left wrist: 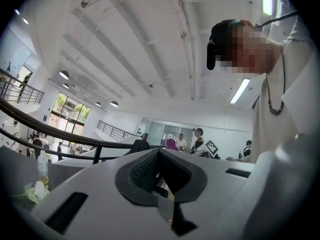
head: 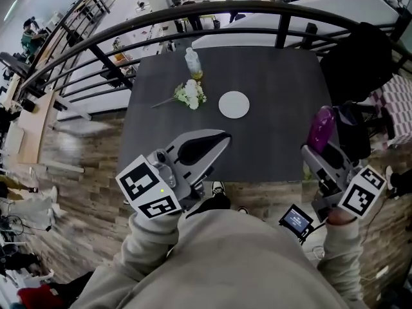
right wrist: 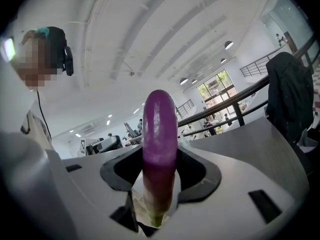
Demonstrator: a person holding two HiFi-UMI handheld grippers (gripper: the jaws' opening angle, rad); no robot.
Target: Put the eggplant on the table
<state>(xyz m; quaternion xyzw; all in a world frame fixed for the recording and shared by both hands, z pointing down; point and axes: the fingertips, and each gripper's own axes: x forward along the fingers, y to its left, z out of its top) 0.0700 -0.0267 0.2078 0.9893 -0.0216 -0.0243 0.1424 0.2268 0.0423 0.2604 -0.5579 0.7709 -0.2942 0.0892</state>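
Observation:
A purple eggplant (head: 320,129) stands upright in my right gripper (head: 315,152), just off the right front corner of the dark table (head: 270,147). In the right gripper view the eggplant (right wrist: 160,134) rises between the pads of that gripper (right wrist: 160,174), stem end down, with the jaws shut on it. My left gripper (head: 222,137) hovers over the table's front edge and points toward the middle. Its tips meet with nothing between them, as the left gripper view also shows (left wrist: 158,153).
On the table are a white plate (head: 234,104), a bunch of white flowers (head: 190,94) and a small bottle (head: 192,63). A black railing (head: 225,24) curves behind the table. A dark jacket (head: 357,63) hangs at the right. A small screen (head: 296,221) sits near my right sleeve.

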